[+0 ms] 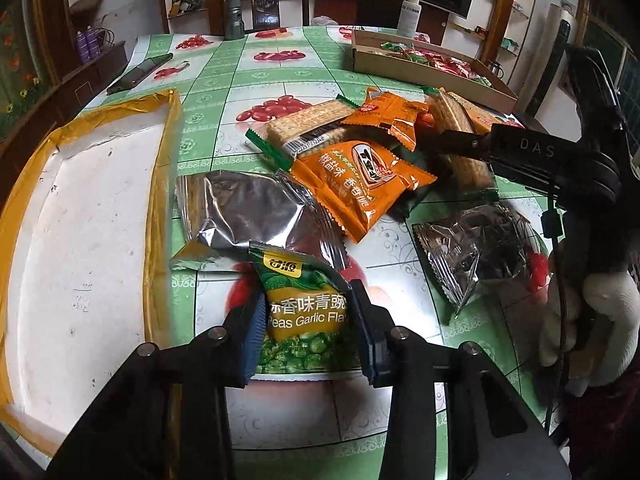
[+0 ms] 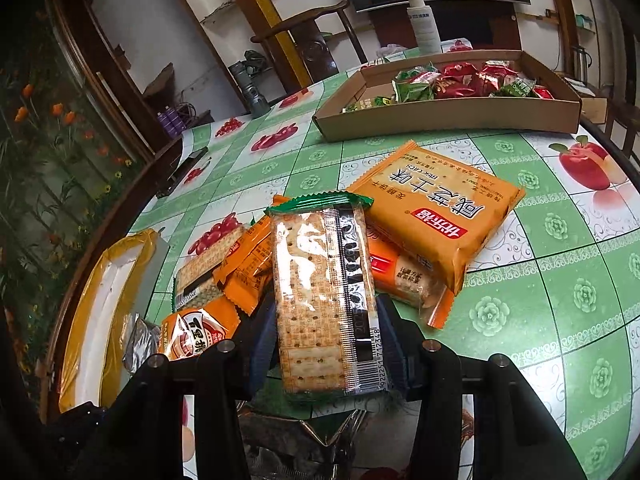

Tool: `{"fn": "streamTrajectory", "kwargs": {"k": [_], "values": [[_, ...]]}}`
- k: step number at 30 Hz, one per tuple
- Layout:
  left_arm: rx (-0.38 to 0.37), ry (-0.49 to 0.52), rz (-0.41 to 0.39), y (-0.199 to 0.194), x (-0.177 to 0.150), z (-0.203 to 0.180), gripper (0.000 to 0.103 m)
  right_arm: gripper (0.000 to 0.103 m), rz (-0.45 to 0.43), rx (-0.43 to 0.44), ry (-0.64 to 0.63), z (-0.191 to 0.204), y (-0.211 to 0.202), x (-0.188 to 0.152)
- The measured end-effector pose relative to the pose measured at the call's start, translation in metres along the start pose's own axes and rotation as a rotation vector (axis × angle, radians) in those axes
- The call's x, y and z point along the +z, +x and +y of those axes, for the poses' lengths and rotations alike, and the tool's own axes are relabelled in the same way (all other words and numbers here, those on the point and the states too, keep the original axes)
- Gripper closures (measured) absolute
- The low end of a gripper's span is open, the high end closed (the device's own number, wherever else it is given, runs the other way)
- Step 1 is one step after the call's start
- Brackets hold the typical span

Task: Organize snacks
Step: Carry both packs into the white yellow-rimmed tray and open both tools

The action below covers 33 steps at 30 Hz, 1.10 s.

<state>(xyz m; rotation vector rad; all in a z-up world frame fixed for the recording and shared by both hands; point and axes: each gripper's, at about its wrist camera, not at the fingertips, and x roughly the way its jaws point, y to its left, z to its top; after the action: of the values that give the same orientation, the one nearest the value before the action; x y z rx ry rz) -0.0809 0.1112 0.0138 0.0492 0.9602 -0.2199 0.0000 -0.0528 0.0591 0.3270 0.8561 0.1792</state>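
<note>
Left gripper (image 1: pixel 306 322) is clamped on the green peas packet (image 1: pixel 304 312), both pads pressed against its sides, at the near edge of the table (image 1: pixel 224 76). Right gripper (image 2: pixel 326 344) grips the clear cracker pack (image 2: pixel 324 296) the same way, lifting it over the pile, with the orange biscuit bag (image 2: pixel 436 216) just behind it. A smaller orange snack packet (image 1: pixel 360 184) lies mid-table beside a silver foil pouch (image 1: pixel 248 212). Far right, the cardboard tray (image 2: pixel 448 116) already holds red and green sweets. On the left sits a white tray with a yellow rim (image 1: pixel 76 216).
</note>
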Motion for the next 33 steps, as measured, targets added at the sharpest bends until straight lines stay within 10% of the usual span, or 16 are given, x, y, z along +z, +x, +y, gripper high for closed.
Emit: {"fn": "streamTrajectory", "kwargs": {"k": [21, 33], "values": [[-0.044, -0.252, -0.161, -0.069, -0.008, 0.109, 0.067, 0.055, -0.122, -0.035, 0.036, 0.003, -0.047, -0.002], [0.046, -0.430, -0.160, -0.066, -0.035, 0.194, 0.066, 0.056, 0.060, 0.183, -0.199, 0.149, -0.047, -0.029]]}}
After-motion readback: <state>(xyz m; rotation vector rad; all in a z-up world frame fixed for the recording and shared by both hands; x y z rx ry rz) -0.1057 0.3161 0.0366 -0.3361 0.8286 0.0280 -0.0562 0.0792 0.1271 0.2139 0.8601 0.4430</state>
